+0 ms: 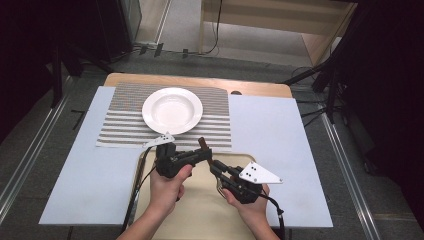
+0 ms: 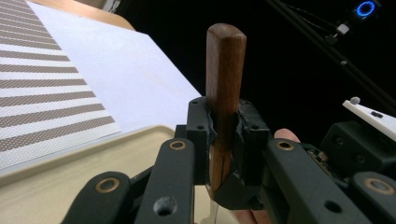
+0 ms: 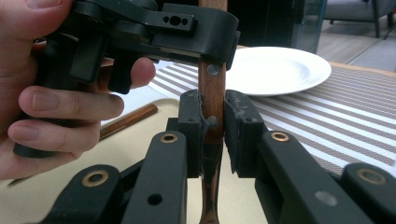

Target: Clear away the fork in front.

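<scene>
My 2 grippers, left [image 1: 204,150] and right [image 1: 214,166], both pinch 1 wooden handle [image 2: 225,70] above the tray [image 1: 200,210]; plate [image 1: 172,110] at 11 o'clock.

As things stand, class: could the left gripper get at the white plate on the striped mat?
Probably not yet. The left gripper is clamped on the wooden handle, which the right gripper also grips. The white plate lies just beyond with nothing between, so the way is free once the handle is released.
</scene>
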A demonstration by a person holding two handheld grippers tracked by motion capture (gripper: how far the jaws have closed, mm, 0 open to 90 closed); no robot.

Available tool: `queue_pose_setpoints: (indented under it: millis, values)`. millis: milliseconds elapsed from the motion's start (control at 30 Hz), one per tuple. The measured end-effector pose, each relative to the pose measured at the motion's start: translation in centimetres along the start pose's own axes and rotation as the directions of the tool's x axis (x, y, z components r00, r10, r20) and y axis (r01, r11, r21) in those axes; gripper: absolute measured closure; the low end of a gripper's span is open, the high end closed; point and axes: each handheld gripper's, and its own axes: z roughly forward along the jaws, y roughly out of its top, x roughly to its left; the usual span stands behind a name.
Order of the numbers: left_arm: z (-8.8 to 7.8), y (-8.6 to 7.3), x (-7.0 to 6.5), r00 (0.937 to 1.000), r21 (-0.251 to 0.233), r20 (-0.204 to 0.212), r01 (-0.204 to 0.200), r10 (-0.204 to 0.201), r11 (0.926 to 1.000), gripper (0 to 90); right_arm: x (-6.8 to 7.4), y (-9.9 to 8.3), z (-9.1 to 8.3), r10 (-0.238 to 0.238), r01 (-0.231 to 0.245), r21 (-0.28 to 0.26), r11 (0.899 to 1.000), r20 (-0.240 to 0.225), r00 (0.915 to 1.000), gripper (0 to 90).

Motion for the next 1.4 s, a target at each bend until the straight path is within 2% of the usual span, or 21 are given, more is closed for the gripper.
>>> queue_pose_setpoints:
  millis: [33, 133, 167, 200, 233, 267, 300, 367, 400, 467, 500, 533, 567, 633, 667, 700, 833, 900, 1067, 1167, 1400]
  values:
    - [-0.2, 0.1, -0.1, 1.0, -0.007, -0.001, 0.0, 0.0, 1.0, 79.2, 0.1, -0.1, 0.0, -0.015, 0.015, -0.017, 1.0, 0.003, 0.9999, 75.2]
    - [-0.7, 0.4, -0.1, 0.9997, -0.017, -0.02, -0.017, 0.017, 0.9997, 79.8, 0.2, -0.1, 0.0, -0.038, 0.038, -0.032, 0.999, -0.006, 0.9993, 59.6]
    - [-0.9, 0.5, -0.1, 0.9994, -0.022, -0.026, -0.023, 0.022, 0.9995, 79.8, 0.2, -0.1, 0.0, -0.038, 0.038, -0.032, 0.999, -0.006, 0.9993, 59.6]
    - [-1.1, 0.6, 0.0, 0.9993, -0.024, -0.03, -0.024, 0.023, 0.9994, 79.9, -0.1, -0.1, 0.0, -0.039, 0.038, -0.041, 0.998, -0.036, 0.9986, 56.5]
    - [-1.5, 0.7, 0.2, 0.9992, -0.028, -0.028, -0.03, 0.029, 0.9991, 80.0, -0.6, -0.1, -0.1, -0.061, 0.057, -0.083, 0.995, -0.049, 0.9969, 47.6]
    - [-1.5, 0.7, 0.2, 0.9992, -0.028, -0.028, -0.03, 0.029, 0.9991, 80.0, -0.6, -0.1, -0.1, -0.061, 0.057, -0.083, 0.995, -0.049, 0.9969, 47.6]
    - [-1.8, 0.8, 0.2, 0.9984, -0.027, -0.037, -0.045, 0.044, 0.9986, 80.0, -0.8, -0.1, -0.1, -0.065, 0.061, -0.082, 0.995, -0.043, 0.997, 47.2]
    - [-2.2, 0.8, 0.3, 0.9977, -0.019, -0.035, -0.059, 0.058, 0.9981, 80.1, -1.3, 0.0, -0.7, -0.068, 0.07, -0.047, 0.996, 0.039, 0.9969, 39.6]
    - [-2.3, 0.8, 0.3, 0.9969, -0.015, -0.038, -0.069, 0.068, 0.9975, 80.1, -1.4, 0.1, -0.9, -0.063, 0.064, -0.033, 0.997, 0.051, 0.9968, 36.9]
    - [-2.4, 0.8, 0.3, 0.9968, -0.012, -0.042, -0.068, 0.068, 0.9976, 80.2, -1.6, 0.2, -1.0, -0.055, 0.056, -0.017, 0.998, 0.06, 0.9967, 33.6]
    - [-2.6, 0.8, 0.5, 0.9967, -0.005, -0.04, -0.071, 0.07, 0.9975, 80.2, -1.8, 0.2, -1.5, -0.04, 0.04, 0.0, 0.999, 0.083, 0.9957, 22.9]
    - [-2.6, 0.8, 0.5, 0.9967, -0.005, -0.04, -0.071, 0.07, 0.9975, 80.1, -1.9, 0.2, -1.7, -0.044, 0.044, 0.005, 0.999, 0.092, 0.9948, 17.4]
    - [-2.8, 0.8, 0.5, 0.9968, -0.003, -0.035, -0.071, 0.071, 0.9974, 80.1, -1.9, 0.2, -1.7, -0.044, 0.044, 0.005, 0.999, 0.092, 0.9948, 17.4]
    - [-3.0, 0.8, 0.7, 0.9965, 0.001, -0.033, -0.077, 0.077, 0.997, 80.2, -2.3, 0.1, -2.2, -0.043, 0.044, -0.001, 0.999, 0.097, 0.9943, 9.8]
    - [-3.2, 0.7, 0.7, 0.9962, 0.001, -0.03, -0.082, 0.082, 0.9966, 80.2, -2.7, -0.1, -2.8, -0.025, 0.027, -0.013, 1.0, 0.091, 0.9955, 8.5]
    - [-3.4, 0.7, 0.7, 0.9956, 0.002, -0.032, -0.088, 0.088, 0.9962, 80.2, -2.8, -0.1, -3.0, -0.025, 0.026, -0.013, 1.0, 0.1, 0.9947, 1.7]
    - [-3.7, 0.7, 0.7, 0.9943, 0.013, -0.032, -0.101, 0.101, 0.9948, 80.2, -3.6, -0.5, -3.9, -0.014, 0.017, -0.024, 1.0, 0.091, 0.9957, 0.0]
    - [-3.9, 0.6, 0.6, 0.9919, 0.021, -0.041, -0.12, 0.12, 0.9926, 80.2, -4.0, -0.7, -4.5, -0.008, 0.012, -0.031, 0.999, 0.116, 0.9933, 0.0]
    - [-4.3, 0.6, 0.9, 0.9946, 0.028, -0.001, -0.104, 0.104, 0.9942, 80.2, -5.6, -1.3, -6.2, 0.009, -0.003, -0.041, 0.999, 0.15, 0.9887, 0.0]
    - [-4.4, 0.6, 0.9, 0.9936, 0.029, -0.007, -0.113, 0.113, 0.9932, 80.2, -6.0, -1.4, -6.6, 0.009, -0.002, -0.041, 0.999, 0.164, 0.9863, 0.0]
    - [-5.0, 0.5, 1.4, 0.9964, 0.016, 0.004, -0.085, 0.085, 0.9963, 80.2, -7.7, -2.3, -8.6, 0.017, -0.007, -0.045, 0.999, 0.221, 0.9752, 0.0]
